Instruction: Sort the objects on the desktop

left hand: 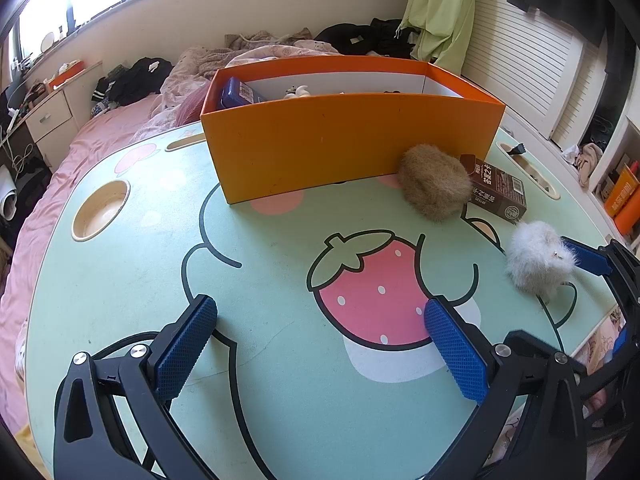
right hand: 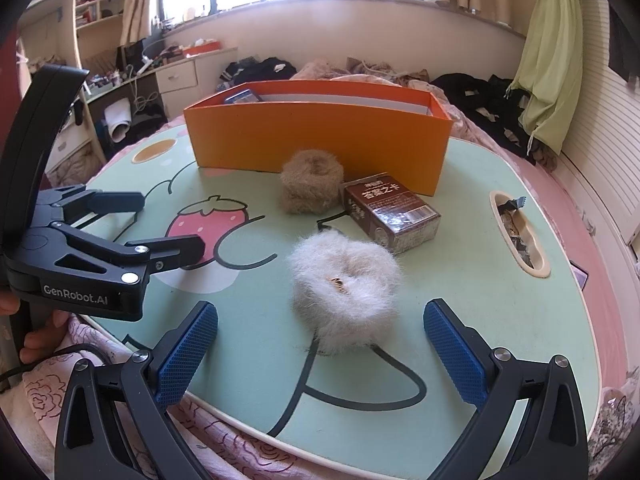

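Observation:
A white fluffy scrunchie [right hand: 344,284] lies on the green strawberry-print table [right hand: 460,280], just ahead of my right gripper [right hand: 320,348], which is open and holds nothing. In the left wrist view the white scrunchie [left hand: 536,258] touches one blue pad [left hand: 588,258] of that gripper. A brown fluffy scrunchie [left hand: 434,186] rests against the orange box [left hand: 340,140], with a brown carton [left hand: 500,192] beside it. My left gripper [left hand: 320,344] hovers open over the strawberry print, nothing between its fingers. The right wrist view also shows the left gripper [right hand: 172,224], the brown scrunchie [right hand: 312,182], the carton [right hand: 392,212] and the box [right hand: 320,136].
Inside the box are a blue item [left hand: 236,94] and a small white figure [left hand: 298,92]. The table has a round cup recess [left hand: 100,210] at the left and a long slot [right hand: 518,236] at the right holding small things. A pink bed with clothes surrounds the table.

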### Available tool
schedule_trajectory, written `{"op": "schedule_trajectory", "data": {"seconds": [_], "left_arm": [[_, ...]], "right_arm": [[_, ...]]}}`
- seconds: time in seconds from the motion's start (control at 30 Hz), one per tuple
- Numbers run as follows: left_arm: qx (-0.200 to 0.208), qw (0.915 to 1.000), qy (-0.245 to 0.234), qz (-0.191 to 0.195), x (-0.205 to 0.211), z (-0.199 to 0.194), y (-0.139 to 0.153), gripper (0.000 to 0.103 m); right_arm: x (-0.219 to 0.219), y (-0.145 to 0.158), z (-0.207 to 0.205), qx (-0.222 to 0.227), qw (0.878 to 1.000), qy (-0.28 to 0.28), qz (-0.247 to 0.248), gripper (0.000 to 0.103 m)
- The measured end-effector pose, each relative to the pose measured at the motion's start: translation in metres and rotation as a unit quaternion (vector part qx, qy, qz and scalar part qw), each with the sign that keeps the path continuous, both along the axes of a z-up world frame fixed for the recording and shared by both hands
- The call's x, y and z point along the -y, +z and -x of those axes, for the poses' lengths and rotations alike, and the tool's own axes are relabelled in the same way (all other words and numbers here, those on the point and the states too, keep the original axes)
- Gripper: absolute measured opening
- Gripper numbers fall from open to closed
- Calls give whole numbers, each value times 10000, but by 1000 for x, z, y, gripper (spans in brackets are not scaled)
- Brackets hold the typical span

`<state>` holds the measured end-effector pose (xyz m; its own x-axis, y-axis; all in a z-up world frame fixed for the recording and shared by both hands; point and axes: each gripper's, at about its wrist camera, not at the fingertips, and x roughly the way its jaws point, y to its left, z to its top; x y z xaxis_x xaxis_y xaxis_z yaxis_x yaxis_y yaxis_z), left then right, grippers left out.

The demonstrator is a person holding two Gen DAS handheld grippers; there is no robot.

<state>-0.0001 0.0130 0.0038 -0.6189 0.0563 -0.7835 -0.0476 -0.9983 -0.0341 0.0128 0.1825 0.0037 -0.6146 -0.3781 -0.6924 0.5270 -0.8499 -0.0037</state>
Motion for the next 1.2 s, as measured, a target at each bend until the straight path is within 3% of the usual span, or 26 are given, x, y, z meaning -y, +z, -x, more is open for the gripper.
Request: {"op": "schedule_trajectory", "data": {"seconds": [0.23,0.33,0.47,0.53,0.63,0.73,0.77,0.8,0.87,1.2], "left_arm": [[-1,10000,-1,-4,0,0,0,103],[-5,10000,-7,-1,-1,2,0,103],[-6,10000,-7,-4,-1,2,0,103],[-8,10000,-8,-5,-1,2,0,103],[-8,10000,-9,-5,-1,2,0,103],[-8,10000,-9,-6,-1,2,0,103],[-9,10000,-9,-5,-1,2,0,103],[-10,10000,-9,-4,-2,2,0,103],[-9,10000,-11,4,-1,1,0,103],[-107,9999,-37,93,-6,2,9,103]], "right_arm": [[-9,7,15,24,9995,-252,166,102],[-10,22,31,-168,9988,-416,179,100],[9,39,58,-363,9967,-537,-482,99],[16,46,65,-435,9962,-489,-567,98],[21,43,77,-194,9971,-320,-669,92],[22,28,87,109,9962,-195,-847,76],[21,24,90,221,9967,-125,-775,62],[19,20,93,394,9972,-53,-633,41],[14,17,92,444,9979,-73,-465,39],[-36,54,59,-218,9978,-354,511,39]]}}
